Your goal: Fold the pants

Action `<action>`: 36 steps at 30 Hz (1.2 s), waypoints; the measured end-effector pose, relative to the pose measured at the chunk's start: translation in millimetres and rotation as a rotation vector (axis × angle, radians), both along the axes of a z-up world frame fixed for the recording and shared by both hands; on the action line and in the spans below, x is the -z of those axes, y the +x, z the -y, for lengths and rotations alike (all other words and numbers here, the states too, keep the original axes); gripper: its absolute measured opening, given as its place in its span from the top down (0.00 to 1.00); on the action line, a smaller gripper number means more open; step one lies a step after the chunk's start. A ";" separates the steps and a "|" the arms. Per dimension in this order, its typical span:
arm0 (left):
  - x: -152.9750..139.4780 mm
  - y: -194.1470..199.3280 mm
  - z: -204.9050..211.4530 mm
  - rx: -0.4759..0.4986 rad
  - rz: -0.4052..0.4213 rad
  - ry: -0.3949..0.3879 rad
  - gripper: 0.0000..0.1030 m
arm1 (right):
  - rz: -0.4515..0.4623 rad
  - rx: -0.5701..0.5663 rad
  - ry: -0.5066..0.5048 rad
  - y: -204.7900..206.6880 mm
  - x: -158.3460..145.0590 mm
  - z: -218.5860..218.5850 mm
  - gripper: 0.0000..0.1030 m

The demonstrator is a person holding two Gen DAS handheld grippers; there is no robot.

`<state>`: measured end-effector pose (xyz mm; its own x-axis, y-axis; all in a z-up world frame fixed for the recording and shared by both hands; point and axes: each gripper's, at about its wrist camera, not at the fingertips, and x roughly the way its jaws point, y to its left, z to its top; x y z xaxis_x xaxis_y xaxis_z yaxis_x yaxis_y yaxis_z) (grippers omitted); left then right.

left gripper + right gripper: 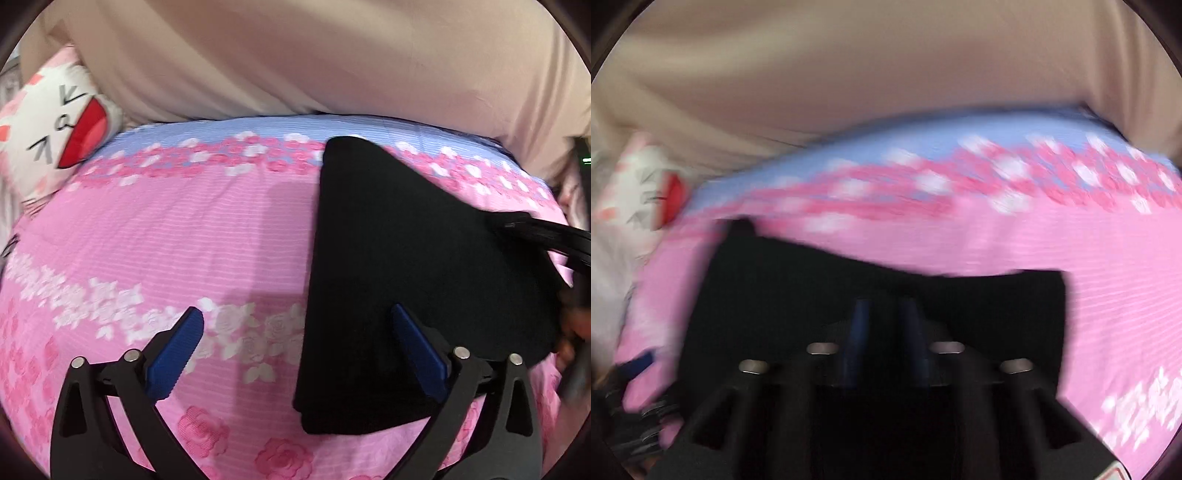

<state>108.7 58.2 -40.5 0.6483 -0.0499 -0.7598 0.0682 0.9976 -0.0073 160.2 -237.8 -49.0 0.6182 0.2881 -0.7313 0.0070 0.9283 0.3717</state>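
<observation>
Black pants [406, 258] lie folded into a compact, roughly triangular shape on a pink flowered bedsheet [147, 240]. My left gripper [297, 314] hangs wide open above the pants' left edge, with one blue pad over the sheet and the other over the black cloth; nothing is gripped. From the right edge, the right gripper's black fingers [535, 230] reach onto the pants. The right wrist view is blurred. In it my right gripper [884, 314] sits low over the pants [775, 295] with its blue pads close together. Whether cloth is pinched between them is unclear.
A white plush cushion with a cartoon face [62, 129] lies at the far left of the bed. Beige fabric [295, 55] rises behind the sheet's blue far border. A hand [570, 332] shows at the right edge. Pink sheet stretches left of the pants.
</observation>
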 end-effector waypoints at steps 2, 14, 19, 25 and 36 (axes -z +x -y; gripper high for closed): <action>-0.1 0.6 3.1 0.003 0.000 0.013 0.04 | 0.015 0.018 0.086 -13.7 -10.2 16.2 0.99; 26.8 6.5 -7.3 0.082 -0.205 -0.355 0.05 | 0.060 0.228 0.195 -171.4 5.7 83.5 0.37; 27.8 13.5 9.4 0.101 -0.157 -0.351 0.29 | 0.048 0.145 0.359 -153.7 30.4 75.9 0.40; -1.8 5.3 -8.8 0.129 -0.175 -0.437 0.69 | 0.089 0.043 0.327 -155.0 -10.6 52.8 0.68; 12.0 -81.3 -42.4 0.062 -0.259 -0.357 0.36 | 0.018 0.164 0.298 -247.3 5.5 63.6 0.44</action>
<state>27.4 100.6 -52.4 0.4262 -0.3712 -0.8250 0.0783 0.9237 -0.3751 -87.0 -301.4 -54.5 0.6861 0.3836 -0.6181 0.1376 0.7659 0.6281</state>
